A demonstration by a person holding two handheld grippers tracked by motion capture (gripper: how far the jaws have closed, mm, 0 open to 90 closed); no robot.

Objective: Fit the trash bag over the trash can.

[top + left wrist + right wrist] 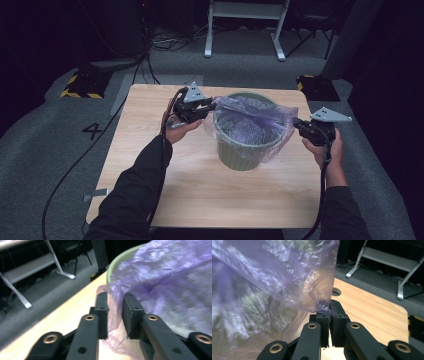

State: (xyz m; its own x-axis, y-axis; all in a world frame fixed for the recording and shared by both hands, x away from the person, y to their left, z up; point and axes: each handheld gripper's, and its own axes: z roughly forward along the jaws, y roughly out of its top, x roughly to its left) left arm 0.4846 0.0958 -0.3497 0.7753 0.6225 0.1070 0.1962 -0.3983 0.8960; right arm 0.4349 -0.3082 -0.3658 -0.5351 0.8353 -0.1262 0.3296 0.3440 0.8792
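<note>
Here a green ribbed bin (244,150) stands near the middle of the wooden table (200,195), with a purple plastic bag (250,117) draped over its mouth. The right gripper (300,126) has its jaws pressed together on a corner of the bag's edge at the bin's right side. The left gripper (210,107) is at the bin's left rim, its jaws a little apart with the bag's film hanging between them, not yet pinched.

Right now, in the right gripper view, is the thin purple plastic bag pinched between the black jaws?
Yes, the right gripper clamps the thin purple plastic bag's edge.
</note>
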